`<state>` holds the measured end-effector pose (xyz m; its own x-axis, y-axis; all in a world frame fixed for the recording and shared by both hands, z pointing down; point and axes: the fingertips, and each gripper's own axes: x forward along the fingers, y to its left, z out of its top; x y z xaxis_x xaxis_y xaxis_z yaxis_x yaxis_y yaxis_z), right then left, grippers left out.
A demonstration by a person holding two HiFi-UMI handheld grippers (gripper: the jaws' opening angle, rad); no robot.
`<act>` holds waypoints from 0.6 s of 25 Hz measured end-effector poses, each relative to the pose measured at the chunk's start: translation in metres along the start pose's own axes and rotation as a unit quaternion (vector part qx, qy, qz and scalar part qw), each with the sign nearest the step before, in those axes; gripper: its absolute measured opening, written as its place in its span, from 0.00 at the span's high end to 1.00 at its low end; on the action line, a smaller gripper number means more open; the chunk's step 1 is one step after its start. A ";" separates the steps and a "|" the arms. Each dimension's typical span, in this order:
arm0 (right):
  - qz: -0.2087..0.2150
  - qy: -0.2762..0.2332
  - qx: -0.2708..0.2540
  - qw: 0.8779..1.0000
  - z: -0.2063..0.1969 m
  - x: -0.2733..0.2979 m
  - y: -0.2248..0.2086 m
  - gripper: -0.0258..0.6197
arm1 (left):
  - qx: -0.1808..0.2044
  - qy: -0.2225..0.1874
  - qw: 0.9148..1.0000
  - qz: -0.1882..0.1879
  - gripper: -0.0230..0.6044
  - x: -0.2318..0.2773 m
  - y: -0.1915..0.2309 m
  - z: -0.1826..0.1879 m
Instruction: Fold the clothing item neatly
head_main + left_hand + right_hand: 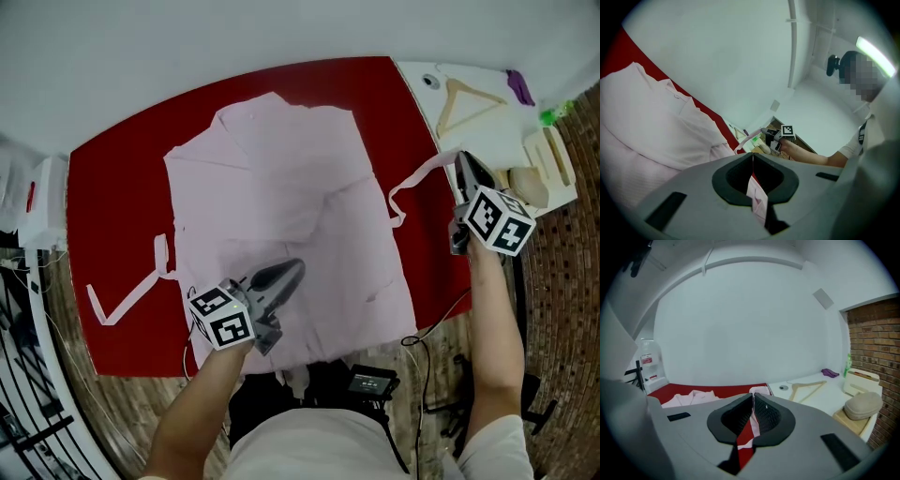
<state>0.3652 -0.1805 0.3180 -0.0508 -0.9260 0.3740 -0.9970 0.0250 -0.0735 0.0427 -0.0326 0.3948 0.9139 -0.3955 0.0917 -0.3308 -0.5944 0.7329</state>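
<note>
A pale pink garment lies spread on the red table, with one tie strap trailing off to the left. My left gripper is over the garment's near half, shut on a fold of the pink cloth. At the table's right edge my right gripper is held up, shut on the end of the other tie strap, which hangs in a loop back to the garment. In the right gripper view the strap passes between the closed jaws.
A white side table to the right carries a wooden hanger, a purple item, a green bottle and beige objects. A white shelf unit stands at the left. Cables and a black device hang below the near edge.
</note>
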 end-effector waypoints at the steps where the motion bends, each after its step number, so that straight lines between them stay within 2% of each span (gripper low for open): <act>1: 0.011 -0.005 -0.004 1.000 0.006 0.001 0.013 0.92 | -0.001 -0.006 1.000 0.002 0.95 -0.005 0.002 0.002; 9: 0.096 -0.038 -0.029 0.994 0.046 0.001 0.123 0.92 | -0.016 -0.042 0.999 0.021 0.95 -0.049 0.013 0.016; 15: 0.146 -0.069 -0.066 0.985 0.071 -0.011 0.199 0.92 | -0.025 -0.062 0.997 0.024 0.95 -0.074 0.021 0.023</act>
<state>0.1714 -0.1923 0.2338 -0.3376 -0.9142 0.2243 -0.9403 0.3386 -0.0350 -0.0377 -0.0318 0.3880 0.8598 -0.5086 0.0460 -0.3588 -0.5375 0.7631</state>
